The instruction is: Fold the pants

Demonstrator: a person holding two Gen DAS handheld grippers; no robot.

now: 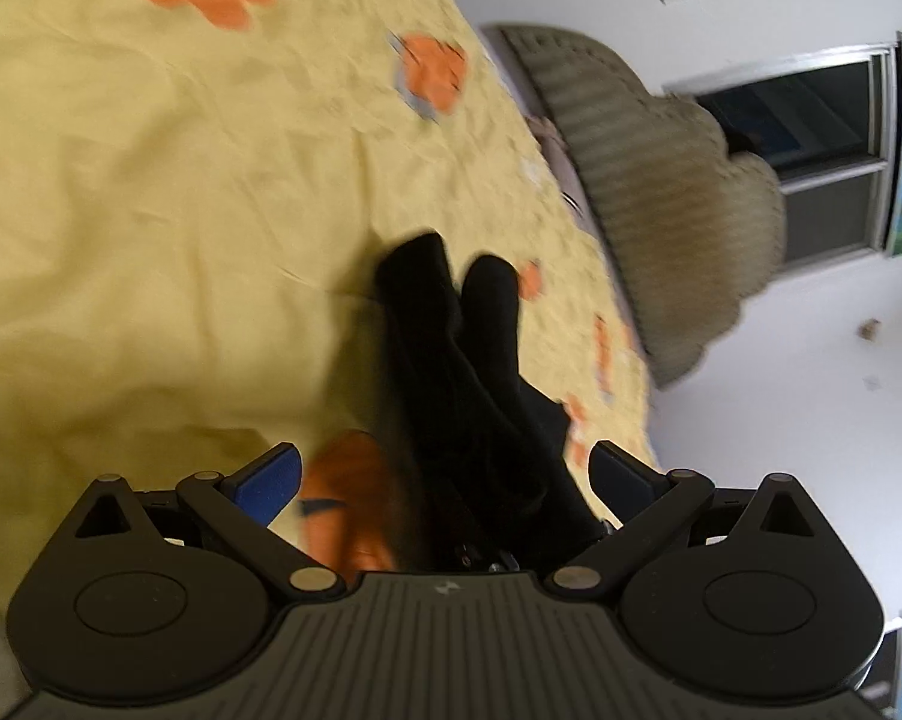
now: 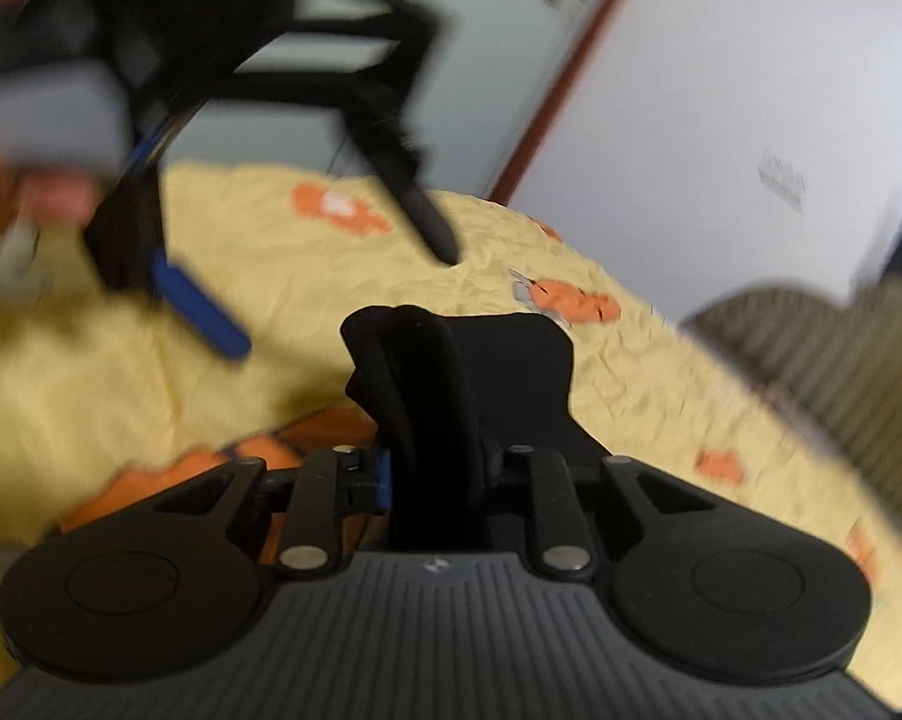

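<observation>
Black pants (image 2: pixel 511 372) lie bunched on a yellow bed sheet (image 2: pixel 120 396) printed with orange flowers. My right gripper (image 2: pixel 438 474) is shut on a fold of the pants, and the black cloth fills the narrow gap between its pads. In the left wrist view the pants (image 1: pixel 451 360) stretch away from the camera with two rounded ends. My left gripper (image 1: pixel 444 474) stands open and wide around them, its blue pads (image 1: pixel 270 480) clear of the cloth. In the right wrist view the left gripper (image 2: pixel 342 300) hovers blurred above the sheet at upper left.
A ribbed olive-grey cushion (image 1: pixel 661 192) lies along the far edge of the bed by a white wall. Behind it is a dark window (image 1: pixel 811 138). A pale door with a reddish frame (image 2: pixel 571 90) stands beyond the bed.
</observation>
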